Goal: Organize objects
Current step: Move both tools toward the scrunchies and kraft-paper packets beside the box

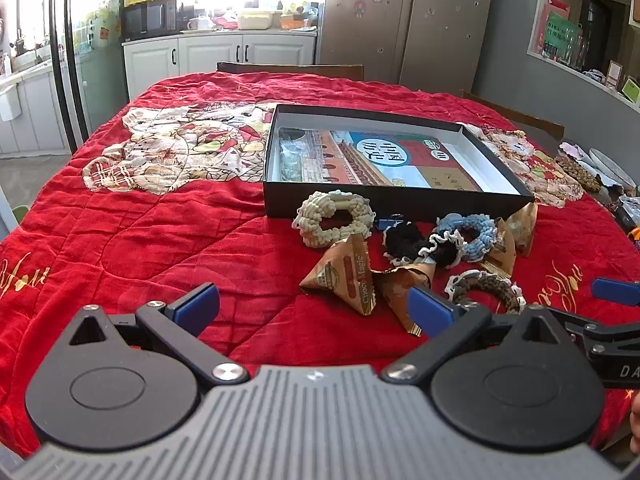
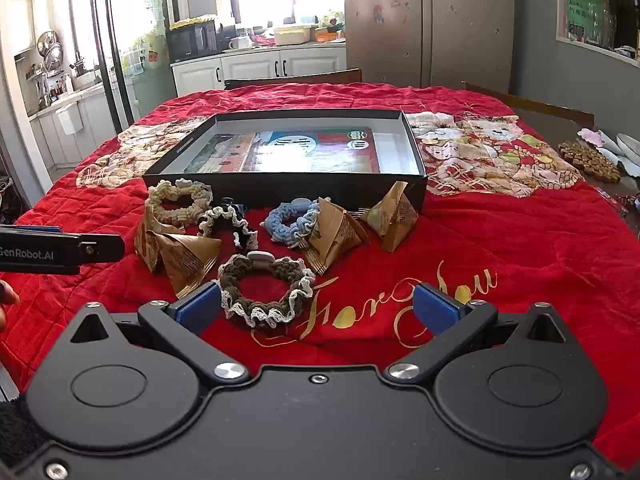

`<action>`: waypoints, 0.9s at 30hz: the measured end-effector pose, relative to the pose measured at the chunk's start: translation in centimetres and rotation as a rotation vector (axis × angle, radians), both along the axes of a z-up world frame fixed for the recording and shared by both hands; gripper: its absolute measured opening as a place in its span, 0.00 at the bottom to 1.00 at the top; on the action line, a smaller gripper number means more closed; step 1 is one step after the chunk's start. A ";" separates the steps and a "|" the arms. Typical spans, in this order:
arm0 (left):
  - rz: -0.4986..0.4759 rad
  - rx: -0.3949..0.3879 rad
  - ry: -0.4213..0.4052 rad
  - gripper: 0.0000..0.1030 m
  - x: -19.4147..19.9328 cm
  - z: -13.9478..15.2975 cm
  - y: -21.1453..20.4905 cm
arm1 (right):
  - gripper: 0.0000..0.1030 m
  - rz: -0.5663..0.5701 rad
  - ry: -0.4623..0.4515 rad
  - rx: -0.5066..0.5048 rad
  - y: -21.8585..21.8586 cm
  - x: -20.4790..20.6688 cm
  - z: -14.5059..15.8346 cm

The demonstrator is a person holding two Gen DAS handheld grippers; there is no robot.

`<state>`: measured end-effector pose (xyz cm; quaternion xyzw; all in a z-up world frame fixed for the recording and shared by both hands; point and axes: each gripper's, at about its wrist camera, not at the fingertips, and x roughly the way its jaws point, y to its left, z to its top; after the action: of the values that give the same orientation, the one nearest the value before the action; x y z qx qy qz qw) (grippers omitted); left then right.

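Observation:
A black shallow box (image 1: 360,200) (image 2: 280,188) with a printed book inside lies on the red quilt. In front of it lie several knitted scrunchies: cream (image 1: 332,218) (image 2: 180,200), black-and-white (image 1: 416,244) (image 2: 230,224), blue (image 1: 472,236) (image 2: 290,226), and brown (image 1: 488,288) (image 2: 266,292). Several brown pyramid snack packets (image 1: 348,276) (image 2: 184,256) lie among them. My left gripper (image 1: 316,308) is open and empty, just short of the packets. My right gripper (image 2: 316,306) is open and empty, its left finger beside the brown scrunchie.
The red quilt (image 1: 160,248) covers the whole table. A brown beaded mat (image 2: 590,162) and papers lie at the right edge. Wooden chair backs (image 2: 296,76) stand behind the table. Kitchen cabinets and a fridge are beyond.

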<state>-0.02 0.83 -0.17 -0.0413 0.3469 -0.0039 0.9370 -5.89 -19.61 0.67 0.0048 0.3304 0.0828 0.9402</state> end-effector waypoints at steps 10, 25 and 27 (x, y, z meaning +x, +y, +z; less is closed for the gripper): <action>-0.003 -0.004 0.004 1.00 0.0 -0.1 0.1 | 0.99 0.000 0.003 -0.001 0.0 0.1 -0.1; -0.019 -0.002 0.012 1.00 0.3 -0.2 0.3 | 0.99 0.000 0.020 -0.006 0.0 0.4 -0.5; -0.030 0.004 0.015 1.00 0.4 -0.3 0.2 | 0.99 -0.001 0.022 -0.007 0.0 0.5 -0.5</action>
<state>0.41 1.08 -0.51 -0.0342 0.3545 -0.0168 0.9343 -5.39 -19.62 0.14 0.0024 0.3409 0.0811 0.9366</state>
